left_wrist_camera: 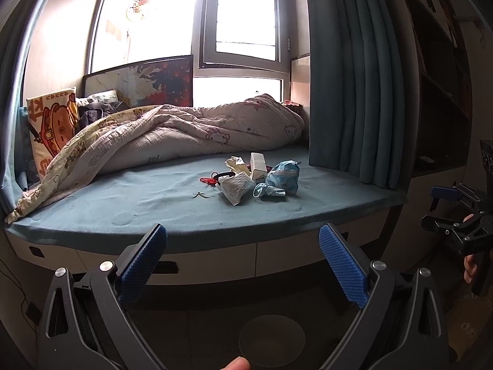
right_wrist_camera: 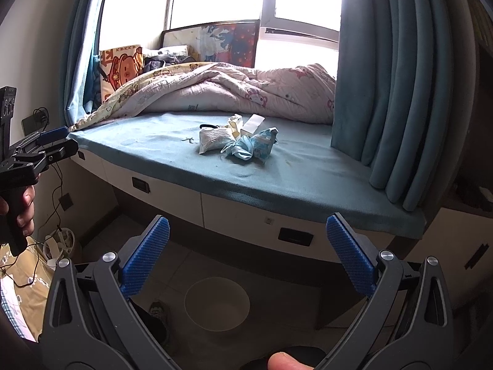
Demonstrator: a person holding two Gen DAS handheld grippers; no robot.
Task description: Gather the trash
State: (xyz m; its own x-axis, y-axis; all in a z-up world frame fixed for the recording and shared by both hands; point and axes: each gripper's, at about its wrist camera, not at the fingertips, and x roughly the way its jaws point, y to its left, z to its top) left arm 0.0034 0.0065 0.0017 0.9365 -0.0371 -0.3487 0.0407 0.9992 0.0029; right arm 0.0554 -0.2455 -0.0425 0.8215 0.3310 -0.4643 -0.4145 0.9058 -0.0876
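— Both grippers, left gripper and right gripper, hang short of the bed, jaws spread, empty.

— Trash?

— Mid-bed, before the quilt: crumpled tissue, blue mask, blue wrapper, carton, yellowish wrapper. One each, probably light and soft; pinch a fold.

A small heap of trash is lying on the blue mattress, just right of centre in both views. A crumpled white tissue pack is sitting at the heap's left, a blue wrapper and a scrunched blue face mask at its right, with a white carton standing behind them.
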